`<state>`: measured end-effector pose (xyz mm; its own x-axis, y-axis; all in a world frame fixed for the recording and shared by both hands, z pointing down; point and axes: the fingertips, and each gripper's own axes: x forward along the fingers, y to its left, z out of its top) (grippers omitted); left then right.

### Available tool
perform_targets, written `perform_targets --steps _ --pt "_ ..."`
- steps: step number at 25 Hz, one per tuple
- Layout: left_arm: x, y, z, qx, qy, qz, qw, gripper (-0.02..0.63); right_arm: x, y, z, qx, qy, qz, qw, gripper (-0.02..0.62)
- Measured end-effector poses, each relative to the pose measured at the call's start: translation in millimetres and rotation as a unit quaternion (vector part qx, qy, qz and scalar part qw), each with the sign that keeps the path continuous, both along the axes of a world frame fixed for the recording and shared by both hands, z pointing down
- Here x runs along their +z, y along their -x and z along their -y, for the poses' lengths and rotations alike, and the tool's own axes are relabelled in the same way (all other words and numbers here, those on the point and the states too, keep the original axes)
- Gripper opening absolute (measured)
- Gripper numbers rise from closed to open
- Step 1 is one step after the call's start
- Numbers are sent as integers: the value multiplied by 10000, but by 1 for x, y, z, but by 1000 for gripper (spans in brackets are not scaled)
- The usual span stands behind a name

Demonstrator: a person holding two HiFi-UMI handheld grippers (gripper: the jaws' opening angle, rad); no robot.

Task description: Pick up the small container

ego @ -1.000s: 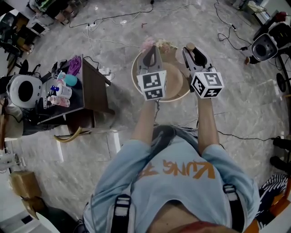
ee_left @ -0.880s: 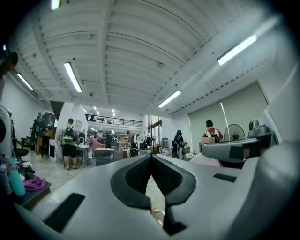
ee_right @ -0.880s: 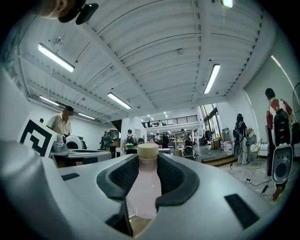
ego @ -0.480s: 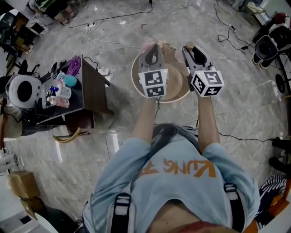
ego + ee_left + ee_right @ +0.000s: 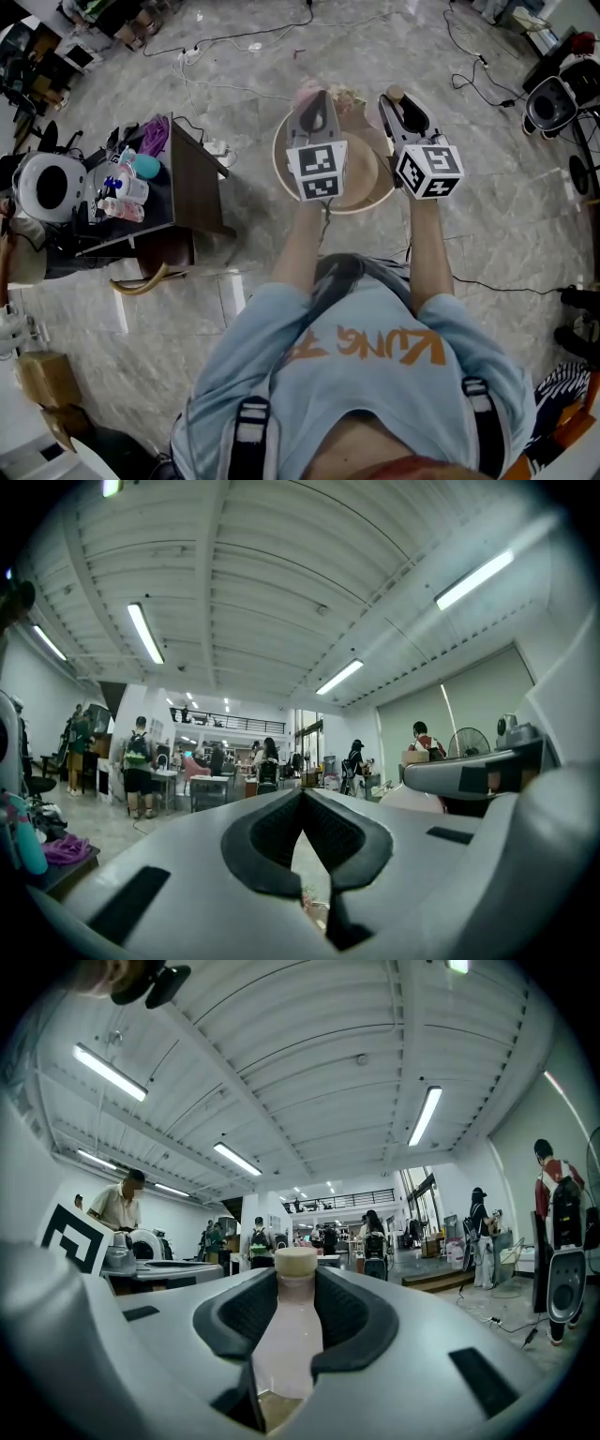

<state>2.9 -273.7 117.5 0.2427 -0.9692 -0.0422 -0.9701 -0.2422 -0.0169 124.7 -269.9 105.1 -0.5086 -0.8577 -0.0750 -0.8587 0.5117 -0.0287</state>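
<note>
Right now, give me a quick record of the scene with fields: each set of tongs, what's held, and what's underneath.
Left tongs: shut, nothing between them
Right tongs: closed on the small pink bottle, cream cap at the tips
Beneath both: round table
Bottle clear of table: cannot tell
Off to the left: dark side table with clutter

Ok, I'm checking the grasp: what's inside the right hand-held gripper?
Inside the right hand-held gripper a small pale pink bottle with a cream cap stands upright between the pads, which press on its sides. The bottle's base is hidden behind the gripper's body.
</note>
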Motion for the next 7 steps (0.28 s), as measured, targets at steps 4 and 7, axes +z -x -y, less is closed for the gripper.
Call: perform_targets --steps 4,7 --pt "2 2 4 17 24 26 10000 23 2 2 3 6 -1 -6 10000 138" --pt "2 2 6 40 30 32 10000 23 1 3 5 17 5 -3 10000 138"
